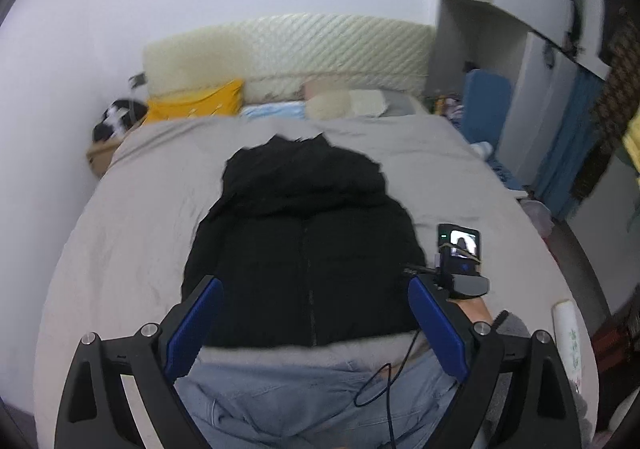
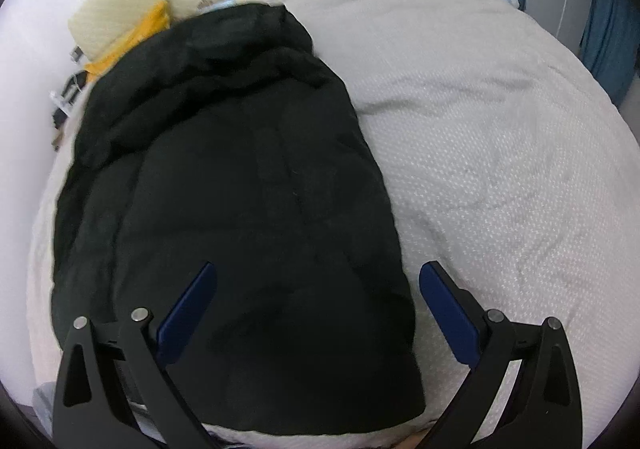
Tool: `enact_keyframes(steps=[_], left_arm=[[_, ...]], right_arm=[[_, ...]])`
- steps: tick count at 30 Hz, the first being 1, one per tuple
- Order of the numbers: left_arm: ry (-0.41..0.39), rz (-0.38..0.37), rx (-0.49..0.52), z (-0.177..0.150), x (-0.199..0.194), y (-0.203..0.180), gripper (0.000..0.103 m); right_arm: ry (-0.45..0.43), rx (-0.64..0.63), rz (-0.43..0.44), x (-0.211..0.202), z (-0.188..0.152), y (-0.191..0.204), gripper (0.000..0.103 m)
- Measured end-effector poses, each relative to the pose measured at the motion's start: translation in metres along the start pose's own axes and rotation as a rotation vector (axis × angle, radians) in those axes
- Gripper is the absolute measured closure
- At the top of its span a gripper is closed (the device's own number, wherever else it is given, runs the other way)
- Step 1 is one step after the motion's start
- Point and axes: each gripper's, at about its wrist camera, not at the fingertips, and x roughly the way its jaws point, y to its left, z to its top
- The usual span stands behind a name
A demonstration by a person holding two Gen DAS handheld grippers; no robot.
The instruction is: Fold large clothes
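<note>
A black puffy hooded jacket (image 1: 304,233) lies flat on the grey bed (image 1: 120,233), hood toward the headboard, sleeves folded in, hem toward me. My left gripper (image 1: 314,289) is open and empty, held above the jacket's hem. The right gripper's body and camera show in the left wrist view (image 1: 460,261) by the jacket's right edge. In the right wrist view the jacket (image 2: 240,189) fills the left half, on the bed (image 2: 500,149). My right gripper (image 2: 318,277) is open and empty over the jacket's lower right edge.
A cream padded headboard (image 1: 288,49), a yellow pillow (image 1: 196,103) and other pillows are at the far end. A white bottle (image 1: 568,333) lies at the bed's right edge. A blue chair (image 1: 486,109) and wardrobe stand to the right. The person's jeans (image 1: 300,401) are below.
</note>
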Motion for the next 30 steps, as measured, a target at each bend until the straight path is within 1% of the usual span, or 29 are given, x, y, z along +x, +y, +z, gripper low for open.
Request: enact_keyframes(steps=[3, 5, 8, 10, 12, 13, 14, 17, 18, 19, 20, 21, 23, 24, 25, 26, 28, 30], left_arm=[[-0.004, 0.014, -0.045, 0.001, 0.002, 0.009, 0.009], [-0.026, 0.025, -0.060, 0.003, 0.002, 0.013, 0.009], [-0.045, 0.015, -0.060, 0.004, 0.005, 0.015, 0.009], [-0.029, -0.007, -0.054, 0.004, 0.015, 0.012, 0.009], [-0.025, 0.005, -0.052, 0.001, 0.028, 0.007, 0.009], [-0.011, -0.003, -0.042, -0.001, 0.035, 0.004, 0.009], [0.031, -0.025, -0.017, -0.004, 0.049, -0.002, 0.009], [0.105, -0.050, 0.021, -0.014, 0.080, -0.008, 0.009], [0.133, -0.070, 0.035, -0.017, 0.091, -0.007, 0.009], [0.180, -0.132, 0.068, -0.020, 0.108, -0.007, 0.009], [0.212, -0.151, 0.099, -0.023, 0.120, -0.007, 0.009], [0.232, -0.136, 0.107, -0.025, 0.131, -0.002, 0.009], [0.269, -0.138, 0.100, -0.033, 0.152, 0.012, 0.009], [0.303, -0.150, 0.087, -0.036, 0.165, 0.022, 0.009], [0.320, -0.161, 0.074, -0.040, 0.173, 0.031, 0.009], [0.333, -0.156, 0.057, -0.043, 0.182, 0.043, 0.009], [0.367, -0.159, 0.016, -0.049, 0.199, 0.067, 0.010], [0.404, -0.175, -0.064, -0.052, 0.218, 0.101, 0.010]], right_arm=[[0.063, 0.051, 0.010, 0.016, 0.003, -0.011, 0.002], [0.092, 0.096, 0.002, 0.025, 0.003, -0.019, 0.002], [0.127, 0.183, -0.002, 0.036, 0.001, -0.035, 0.002], [0.164, 0.252, 0.014, 0.044, -0.001, -0.046, 0.002], [0.196, 0.309, 0.026, 0.051, -0.004, -0.056, 0.002], [0.206, 0.323, 0.028, 0.054, -0.006, -0.058, 0.001], [0.227, 0.340, 0.036, 0.060, -0.008, -0.060, 0.000], [0.277, 0.384, 0.090, 0.073, -0.013, -0.067, 0.000], [0.281, 0.379, 0.095, 0.074, -0.013, -0.066, 0.000], [0.286, 0.368, 0.112, 0.075, -0.013, -0.064, 0.000], [0.296, 0.368, 0.139, 0.076, -0.014, -0.063, 0.000], [0.321, 0.377, 0.190, 0.081, -0.017, -0.061, 0.000], [0.350, 0.374, 0.238, 0.086, -0.019, -0.057, 0.000], [0.353, 0.362, 0.263, 0.087, -0.020, -0.054, 0.000], [0.354, 0.353, 0.297, 0.087, -0.021, -0.051, 0.000], [0.354, 0.349, 0.328, 0.084, -0.020, -0.047, 0.000], [0.337, 0.333, 0.397, 0.075, -0.017, -0.040, 0.000], [0.302, 0.318, 0.489, 0.066, -0.017, -0.036, 0.000]])
